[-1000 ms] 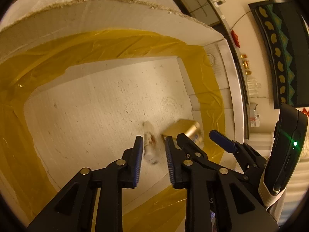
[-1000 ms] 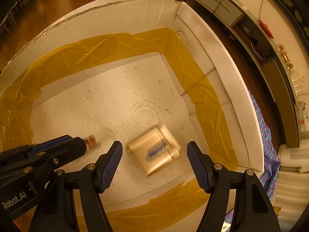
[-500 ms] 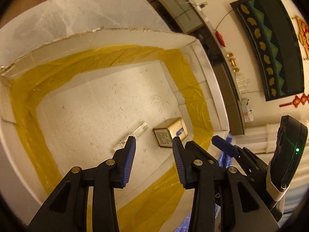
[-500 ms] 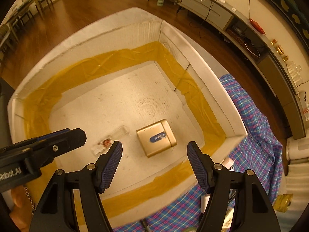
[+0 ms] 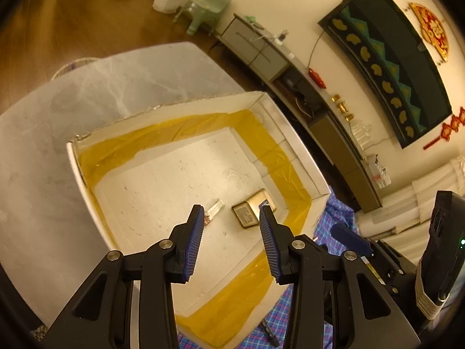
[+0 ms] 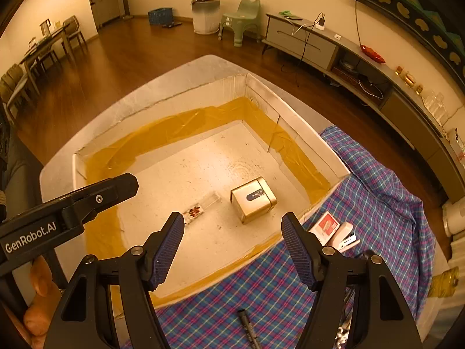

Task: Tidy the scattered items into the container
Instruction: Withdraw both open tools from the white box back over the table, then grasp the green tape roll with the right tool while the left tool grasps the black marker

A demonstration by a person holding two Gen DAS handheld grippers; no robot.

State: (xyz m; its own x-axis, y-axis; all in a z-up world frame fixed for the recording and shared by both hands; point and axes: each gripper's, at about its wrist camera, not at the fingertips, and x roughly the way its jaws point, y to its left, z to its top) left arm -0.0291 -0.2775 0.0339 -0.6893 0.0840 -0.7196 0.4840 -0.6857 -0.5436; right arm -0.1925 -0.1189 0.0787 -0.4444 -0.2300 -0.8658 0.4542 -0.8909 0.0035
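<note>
Both the left gripper (image 5: 229,218) and right gripper (image 6: 232,226) have pulled up and back from the box (image 6: 293,122), jaws spread and empty. Inside now lie the gold tin (image 6: 253,199) and, just beside it, the clear packet (image 6: 200,208), while a pen (image 6: 247,327) and red card (image 6: 327,222) remain on the plaid cloth (image 6: 377,192).

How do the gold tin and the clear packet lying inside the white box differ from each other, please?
The gold tin is opaque, shiny metal, while the clear packet is see-through with red bits inside. The tin is boxy and stands tall off the floor; the packet lies flat and thin. The tin sits nearer the box's right wall, the packet further left. Both rest untouched on the box floor, apart from each other.
</note>
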